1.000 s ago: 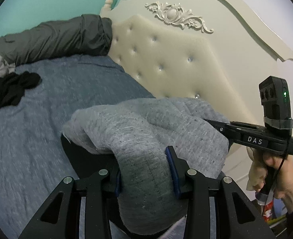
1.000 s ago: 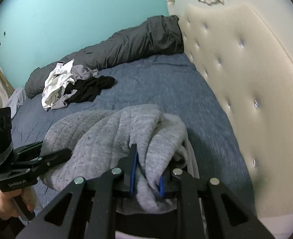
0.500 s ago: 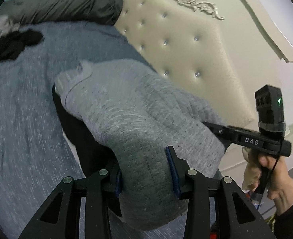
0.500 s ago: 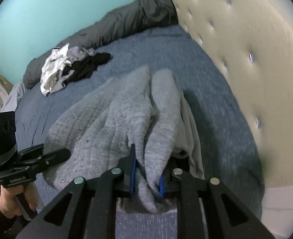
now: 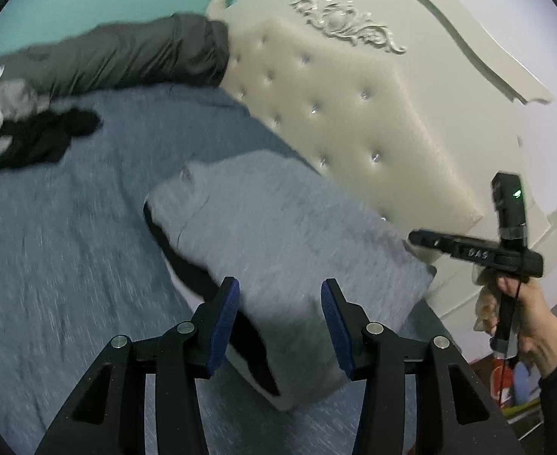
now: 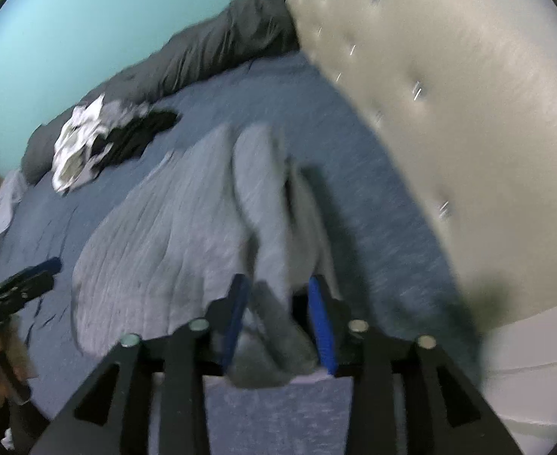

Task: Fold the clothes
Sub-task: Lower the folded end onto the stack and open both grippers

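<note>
The bed (image 5: 51,250), spread with a blue-grey cover, fills most of both views. Its cream tufted headboard (image 5: 354,121) stands along one edge, with a carved ornament at its crest. A long dark grey duvet roll (image 5: 127,53) lies along the far edge of the bed against the teal wall, its end touching the headboard at that corner.

The grey garment (image 5: 278,235), a thick knit piece, lies folded over on the bed near the headboard edge, with a dark layer showing beneath its left border in the left wrist view. In the right wrist view it spreads out from the tool toward the middle of the bed, in soft ridges.

A heap of white and black clothes (image 6: 100,140) sits well apart from it, near the duvet roll at the far edge.

The left tool (image 5: 280,322) has its jaws apart and opening; the garment's near end lies between the blue pads (image 5: 221,322) without being pressed. The right tool (image 6: 278,322) is blurred; its jaws are also opening, and a bunched fold of the garment hangs between them, loose as far as the view shows. In the left wrist view the right tool appears at the right, beside the headboard edge, held in the person's right hand (image 5: 521,326).
</note>
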`<action>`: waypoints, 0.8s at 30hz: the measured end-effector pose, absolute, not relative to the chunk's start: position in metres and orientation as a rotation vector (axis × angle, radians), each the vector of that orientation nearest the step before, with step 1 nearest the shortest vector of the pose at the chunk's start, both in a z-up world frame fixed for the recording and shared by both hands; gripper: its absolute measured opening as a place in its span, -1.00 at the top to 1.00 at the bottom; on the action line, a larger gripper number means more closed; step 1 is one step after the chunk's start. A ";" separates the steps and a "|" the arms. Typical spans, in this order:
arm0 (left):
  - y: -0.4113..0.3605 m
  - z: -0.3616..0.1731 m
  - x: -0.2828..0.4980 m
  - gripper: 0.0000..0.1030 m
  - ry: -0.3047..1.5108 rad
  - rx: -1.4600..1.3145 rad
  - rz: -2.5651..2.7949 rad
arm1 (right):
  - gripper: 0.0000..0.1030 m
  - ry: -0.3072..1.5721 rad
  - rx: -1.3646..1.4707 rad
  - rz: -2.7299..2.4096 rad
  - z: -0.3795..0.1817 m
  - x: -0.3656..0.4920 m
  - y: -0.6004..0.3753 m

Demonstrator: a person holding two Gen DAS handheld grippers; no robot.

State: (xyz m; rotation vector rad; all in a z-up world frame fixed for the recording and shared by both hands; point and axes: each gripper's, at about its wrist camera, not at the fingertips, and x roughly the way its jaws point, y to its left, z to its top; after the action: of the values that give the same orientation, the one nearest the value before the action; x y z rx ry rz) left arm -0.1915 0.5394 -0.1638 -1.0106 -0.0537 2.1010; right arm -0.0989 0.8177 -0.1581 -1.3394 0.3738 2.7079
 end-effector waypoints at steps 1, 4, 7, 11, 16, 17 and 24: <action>0.545 -0.162 -0.191 0.05 -0.037 -1.004 2.093 | 0.25 0.389 -1.296 2.746 -0.151 -0.098 0.816; 0.564 -0.164 -0.190 0.05 0.004 -1.008 2.072 | 0.25 0.413 -1.236 2.840 -0.139 -0.103 0.802; 0.574 -0.176 -0.189 0.05 0.042 -1.034 2.065 | 0.58 0.337 -1.317 2.861 -0.148 -0.117 0.781; 0.584 -0.204 -0.189 0.05 0.098 -1.081 2.075 | 0.76 0.356 -1.356 2.768 -0.177 -0.128 0.786; 0.582 -0.230 -0.177 0.05 0.144 -1.062 2.074 | 0.99 0.490 -1.325 2.682 -0.211 -0.125 0.812; 0.581 -0.235 -0.175 0.05 0.135 -1.061 2.072 | 1.00 0.494 -1.320 2.665 -0.218 -0.124 0.814; 0.588 -0.234 -0.173 0.05 0.159 -1.053 2.083 | 1.00 0.565 -1.246 2.638 -0.239 -0.113 0.824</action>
State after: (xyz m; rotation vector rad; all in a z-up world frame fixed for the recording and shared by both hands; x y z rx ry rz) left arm -0.1734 0.5875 -0.2339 -1.0529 0.1587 2.0828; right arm -0.1132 0.8235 -0.2395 -1.2465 0.5646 2.6383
